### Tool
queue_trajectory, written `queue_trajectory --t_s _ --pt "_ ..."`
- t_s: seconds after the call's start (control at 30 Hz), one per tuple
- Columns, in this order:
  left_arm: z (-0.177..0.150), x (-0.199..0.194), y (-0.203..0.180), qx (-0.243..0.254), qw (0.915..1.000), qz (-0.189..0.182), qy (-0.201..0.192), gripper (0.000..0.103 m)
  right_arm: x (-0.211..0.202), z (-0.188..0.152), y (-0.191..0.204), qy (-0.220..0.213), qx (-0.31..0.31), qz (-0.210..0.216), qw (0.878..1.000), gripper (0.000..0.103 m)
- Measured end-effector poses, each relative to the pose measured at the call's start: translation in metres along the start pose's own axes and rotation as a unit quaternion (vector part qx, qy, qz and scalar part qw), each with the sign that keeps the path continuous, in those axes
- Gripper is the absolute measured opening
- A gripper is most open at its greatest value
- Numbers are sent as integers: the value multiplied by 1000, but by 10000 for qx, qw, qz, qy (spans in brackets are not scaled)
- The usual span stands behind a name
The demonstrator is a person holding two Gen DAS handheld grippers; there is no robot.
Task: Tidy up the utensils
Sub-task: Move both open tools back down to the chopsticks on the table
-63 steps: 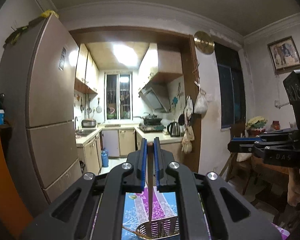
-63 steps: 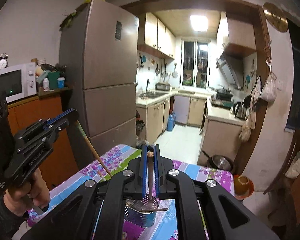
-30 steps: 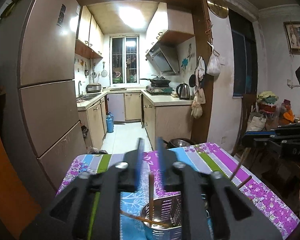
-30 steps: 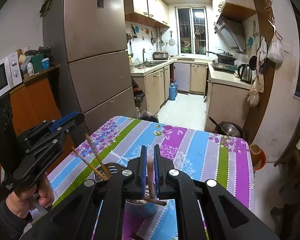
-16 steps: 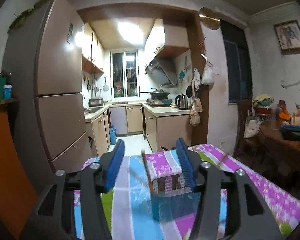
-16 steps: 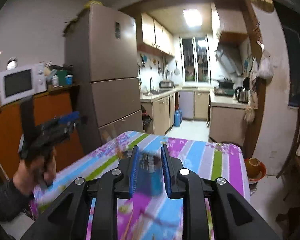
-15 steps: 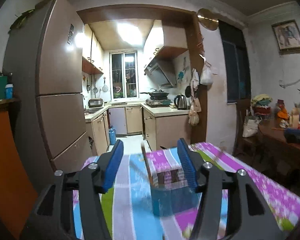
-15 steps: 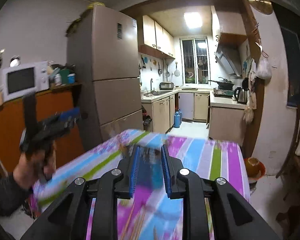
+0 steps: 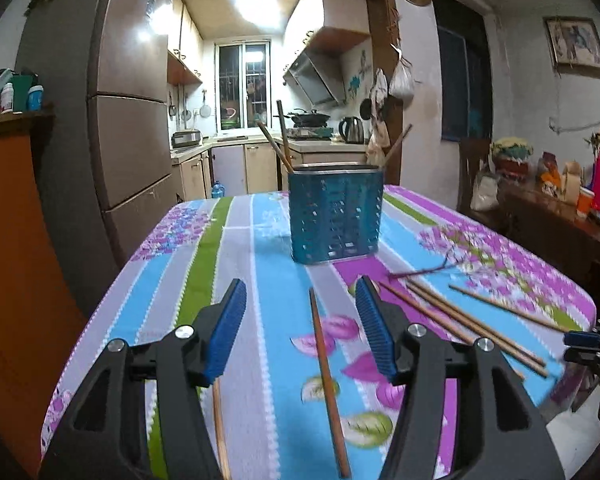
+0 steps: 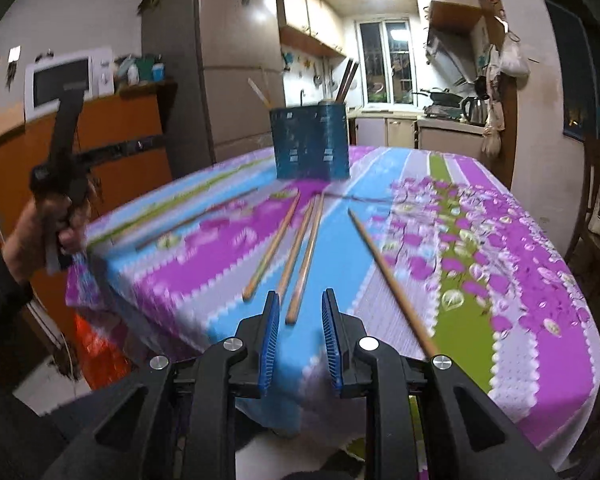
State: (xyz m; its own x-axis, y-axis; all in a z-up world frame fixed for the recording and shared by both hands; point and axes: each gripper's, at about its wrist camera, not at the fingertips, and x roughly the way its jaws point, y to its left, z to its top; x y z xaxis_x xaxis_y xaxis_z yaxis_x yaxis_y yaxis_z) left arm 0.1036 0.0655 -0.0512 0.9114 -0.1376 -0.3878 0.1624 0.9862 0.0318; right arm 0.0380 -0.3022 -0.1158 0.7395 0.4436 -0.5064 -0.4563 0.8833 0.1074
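The left hand-held gripper (image 9: 300, 328) is now spread wide and holds nothing; earlier it pinched a chopstick. One chopstick (image 9: 326, 376) lies on the tabletop (image 9: 260, 280) between its fingers. The right hand-held gripper (image 10: 300, 336) is also spread, over loose chopsticks (image 10: 300, 256). The blue holder (image 9: 334, 214) now stands farther away, upright.

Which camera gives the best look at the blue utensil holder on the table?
The left wrist view: the blue utensil holder stands sharp and centred beyond the open left tool, its perforated wall and the chopsticks inside clear. In the right wrist view the holder is motion-blurred, farther off, beyond the open right tool.
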Motion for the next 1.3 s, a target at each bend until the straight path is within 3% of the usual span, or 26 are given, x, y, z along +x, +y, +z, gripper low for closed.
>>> queue_trajectory --t_s 0.17,0.57,0.97,1.13,1.3 --pt "-17 -8 1 -32 9999 -18 111 55 13 -9 6 135 -179 -27 9997 23" --pt "-38 -7 -15 15 9998 -71 190 55 23 -8 6 -105 -119 -62 9999 22" --pt "-105 -25 -37 352 9990 119 248 55 28 -13 10 -437 -290 -325 9981 16" --pt "-115 -23 -40 398 9987 138 275 54 29 -14 9 -511 -222 -338 9979 16" --pt "-121 -17 -38 353 9990 131 233 27 29 -16 9 -573 -197 -358 9975 16"
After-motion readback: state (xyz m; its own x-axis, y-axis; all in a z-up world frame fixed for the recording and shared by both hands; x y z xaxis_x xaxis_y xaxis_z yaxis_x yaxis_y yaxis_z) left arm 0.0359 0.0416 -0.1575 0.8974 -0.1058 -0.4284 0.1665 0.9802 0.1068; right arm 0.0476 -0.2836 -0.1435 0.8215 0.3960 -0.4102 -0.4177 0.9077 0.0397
